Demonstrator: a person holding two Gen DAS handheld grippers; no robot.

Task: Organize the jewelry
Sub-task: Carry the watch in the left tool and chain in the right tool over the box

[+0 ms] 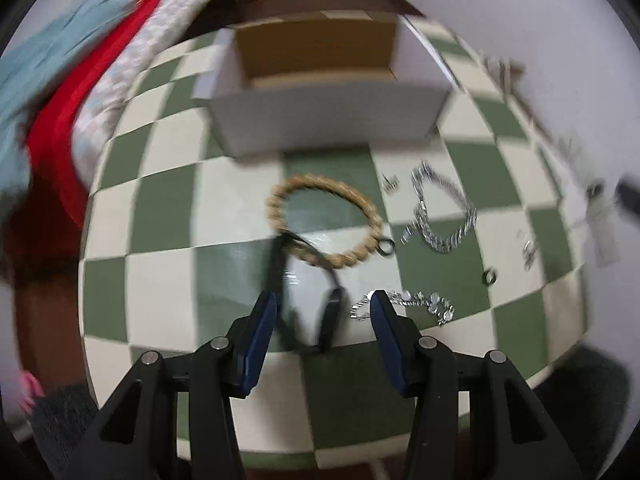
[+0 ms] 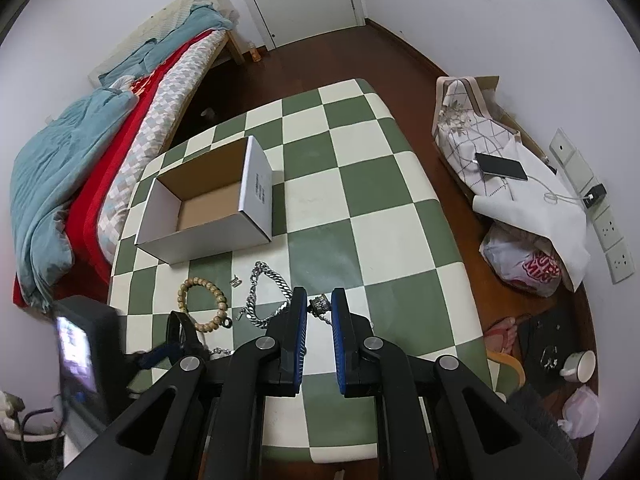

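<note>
My left gripper [image 1: 323, 306] is open above a black strap-like piece [image 1: 308, 280] on the checkered table [image 1: 160, 216]. Just beyond lies a wooden bead bracelet [image 1: 326, 220]. A silver chain [image 1: 444, 212] lies to its right and a sparkly silver bracelet [image 1: 424, 304] by my right finger. An open white cardboard box [image 1: 320, 80] stands behind. My right gripper [image 2: 319, 300] is shut on a small silver chain piece [image 2: 319, 305], above the table [image 2: 380, 200]. The box [image 2: 208, 204], the bead bracelet [image 2: 203, 300] and the silver chain [image 2: 266, 296] also show in the right wrist view.
A bed with blue and red bedding [image 2: 80, 168] lies left of the table. Bags, a phone [image 2: 502, 167] and a cable sit on the floor at the right. Small rings [image 1: 490, 277] and a clasp [image 1: 390, 184] lie on the table. The left gripper unit [image 2: 84, 352] shows at the left.
</note>
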